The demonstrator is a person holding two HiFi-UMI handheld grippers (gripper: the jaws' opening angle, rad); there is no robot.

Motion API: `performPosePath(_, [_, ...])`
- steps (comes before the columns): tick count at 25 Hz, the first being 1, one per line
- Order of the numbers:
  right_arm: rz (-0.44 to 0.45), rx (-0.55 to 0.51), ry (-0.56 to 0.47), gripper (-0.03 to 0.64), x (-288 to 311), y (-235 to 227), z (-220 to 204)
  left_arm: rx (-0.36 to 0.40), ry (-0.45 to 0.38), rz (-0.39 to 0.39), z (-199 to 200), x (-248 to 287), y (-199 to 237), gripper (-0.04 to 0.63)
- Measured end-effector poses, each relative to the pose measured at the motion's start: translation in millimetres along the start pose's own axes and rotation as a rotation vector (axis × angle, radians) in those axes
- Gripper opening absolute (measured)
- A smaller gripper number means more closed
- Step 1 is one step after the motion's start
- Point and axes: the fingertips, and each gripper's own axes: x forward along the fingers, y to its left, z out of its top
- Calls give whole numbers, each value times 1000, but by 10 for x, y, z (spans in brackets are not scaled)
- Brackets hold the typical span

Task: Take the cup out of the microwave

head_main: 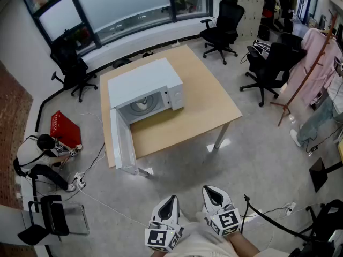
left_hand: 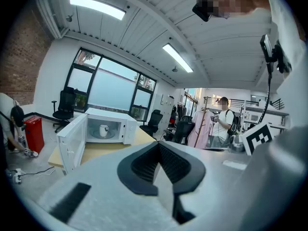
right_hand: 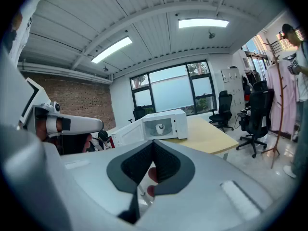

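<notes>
The white microwave stands on a wooden table far ahead of me, its door swung wide open toward the left. Inside, a white cup sits upright on the turntable; the same cup shows in the left gripper view, and the cup shows small in the right gripper view. Both grippers hang low, close to my body and well short of the table. My left gripper is shut and empty. My right gripper has its tips together with nothing held.
Black office chairs stand behind and right of the table. A red box and a crouching person are at the left. Cables run over the floor near me. A coat rack stands at the right.
</notes>
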Motion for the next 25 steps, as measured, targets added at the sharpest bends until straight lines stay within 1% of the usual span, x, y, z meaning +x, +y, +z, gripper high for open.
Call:
performPosePath(4, [-24, -17, -18, 6, 23, -104, 63, -7, -10, -7, -13, 88, 8, 3])
performPosePath(8, [-31, -13, -6, 6, 15, -147, 25, -10, 4, -7, -56, 114, -20, 3])
performPosePath(11, [-7, -13, -6, 6, 43, -137, 20, -10, 4, 9, -58, 125, 9, 3])
performPosePath(14, [38, 22, -31, 6, 33, -143, 86, -17, 13, 24, -98, 144, 3, 3])
performPosePath(17, [30, 49, -66, 6, -13, -275, 190, -16, 26, 35, -140, 164, -42, 3])
performPosePath(21, [2, 59, -66, 6, -91, -566, 193, -28, 55, 81, -241, 168, -73, 3])
performPosePath(25, [10, 43, -65, 6, -137, -808, 206, -20, 59, 150, -276, 155, -35, 3])
